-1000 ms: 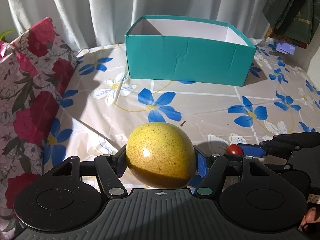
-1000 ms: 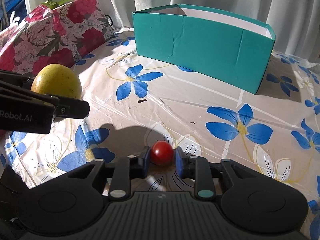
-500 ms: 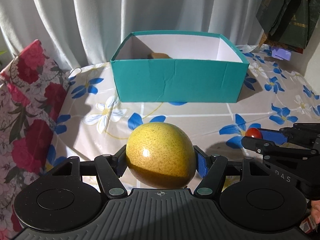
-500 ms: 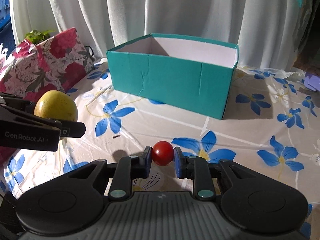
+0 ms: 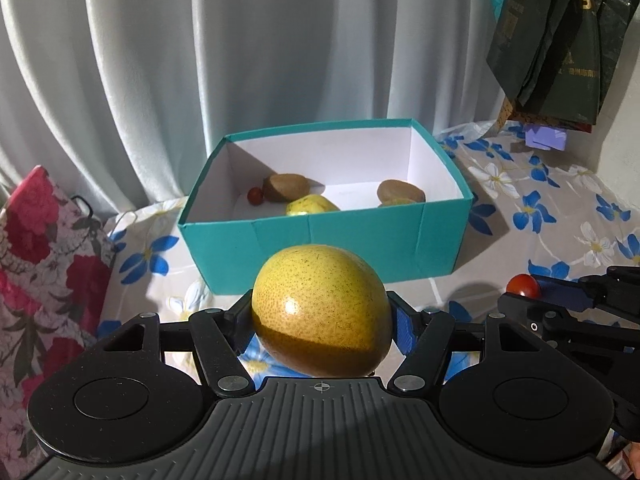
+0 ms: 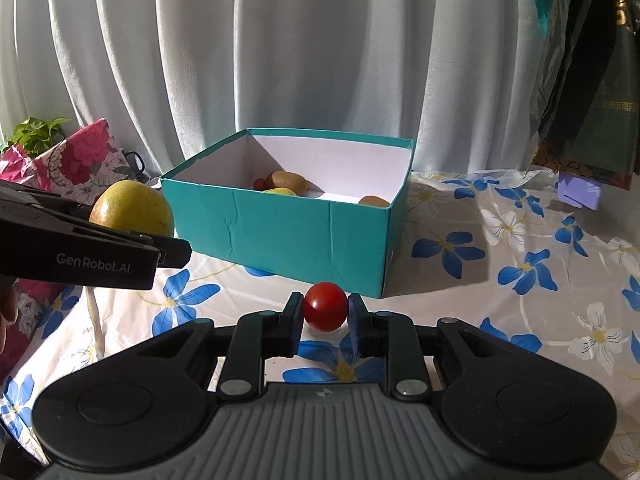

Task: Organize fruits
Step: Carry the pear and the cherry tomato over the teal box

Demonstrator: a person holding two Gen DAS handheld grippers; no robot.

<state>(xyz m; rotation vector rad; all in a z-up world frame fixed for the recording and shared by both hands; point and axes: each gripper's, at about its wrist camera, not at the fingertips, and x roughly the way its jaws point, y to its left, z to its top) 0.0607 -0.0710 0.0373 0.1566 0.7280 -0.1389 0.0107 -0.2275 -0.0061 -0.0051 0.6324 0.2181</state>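
A: Above the flowered tablecloth [image 6: 520, 216], both loads now raised and nearer the teal box [image 5: 320, 248] than a second ago. Box interior hidden then; open to view now.

B: Left gripper [image 5: 322, 320]?

A: Clamped on the yellow-green mango [image 5: 320, 312], pads tight on both flanks. Held clear of the cloth, just short of the box's near wall, about level with its rim.

B: Right gripper [image 6: 325, 312]?

A: Closed on the cherry tomato [image 6: 325, 306], same grip as before. Hanging off the box's near corner, lower than the rim in the right wrist view.

B: Meaning for the task?

A: Pick-up judged finished for both; carry under way. Remaining: lift over the wall, release inside.

B: Box contents?

A: Two brown kiwis [image 5: 286, 187] and [image 5: 400, 191], a yellow fruit [image 5: 310, 205] against the near wall, a small red tomato [image 5: 254, 195] beside the left kiwi. Free white floor in the middle and along the right.

B: Obstacles?

A: Near wall itself: probably more height needed, for the tomato especially. Yellow fruit right behind that wall, so mango better dropped further in. Grippers side by side, close enough to risk a bump at the rim. Red-flowered cushion [image 5: 44, 272] to the left, white curtain [image 5: 240, 60] behind, dark bags [image 5: 560, 40] hanging upper right; none of them in the path.
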